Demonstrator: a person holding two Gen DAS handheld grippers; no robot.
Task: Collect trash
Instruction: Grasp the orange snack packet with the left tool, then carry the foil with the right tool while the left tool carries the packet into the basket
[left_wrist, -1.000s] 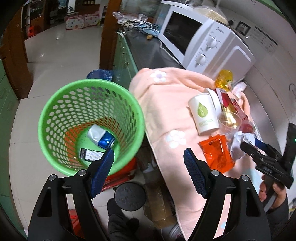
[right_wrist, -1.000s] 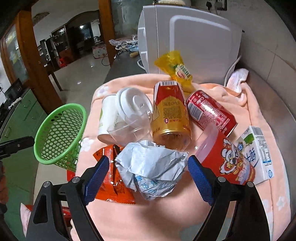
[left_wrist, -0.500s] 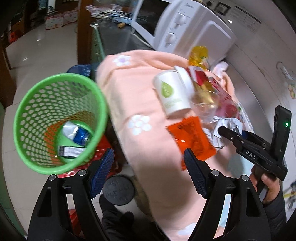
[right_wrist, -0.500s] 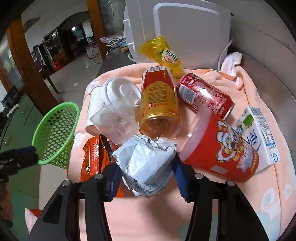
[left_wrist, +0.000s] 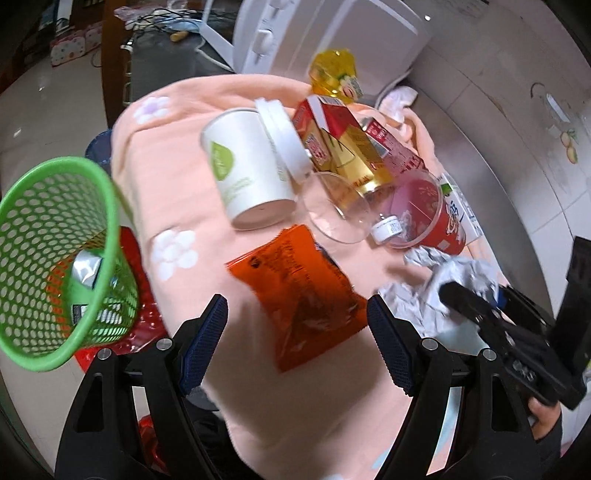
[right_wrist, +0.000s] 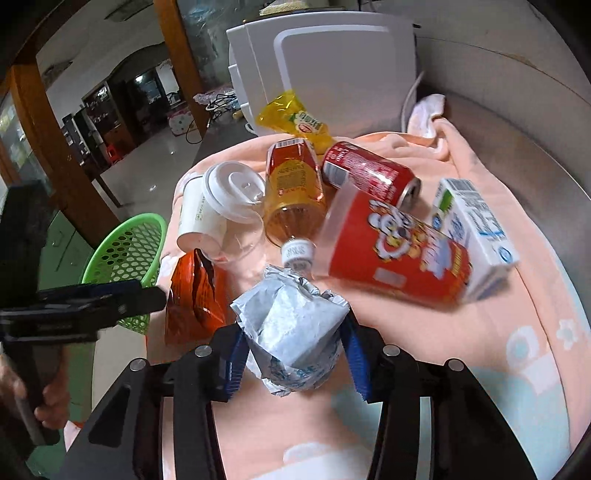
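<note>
So the right gripper (right_wrist: 295, 354) has its jaws pinched in on the paper wad (right_wrist: 291, 332), both blue pads pressing its sides, and the wad sits at the near end of the trash pile on the pink towel (right_wrist: 517, 295). Biggest worry I'd guess: crumpled paper squashes and springs, so the hold may be mushy and the wad could slide out on the way across (most of it bulges forward past the pads). It's also touching or almost touching the bottle (right_wrist: 295, 195) cap and sits just beside the orange wrapper (right_wrist: 192, 295), so lifting could drag the wrapper along or nudge the bottle and the noodle cup (right_wrist: 399, 251) into rolling. The left gripper (left_wrist: 297, 343) is wide open with nothing between its pads, hovering over the wrapper, which looks like its next pick. The basket (left_wrist: 55, 258) hangs off past the towel's left edge, below counter level by the look of it, with a couple of bits already inside. Open room is decent on the near towel, but the route to the basket runs right past the left gripper, so the two could bump. Far side is boxed in by the microwave (right_wrist: 332, 74) and wall, and the carton (right_wrist: 472, 229) lies close to the towel's right side.
</note>
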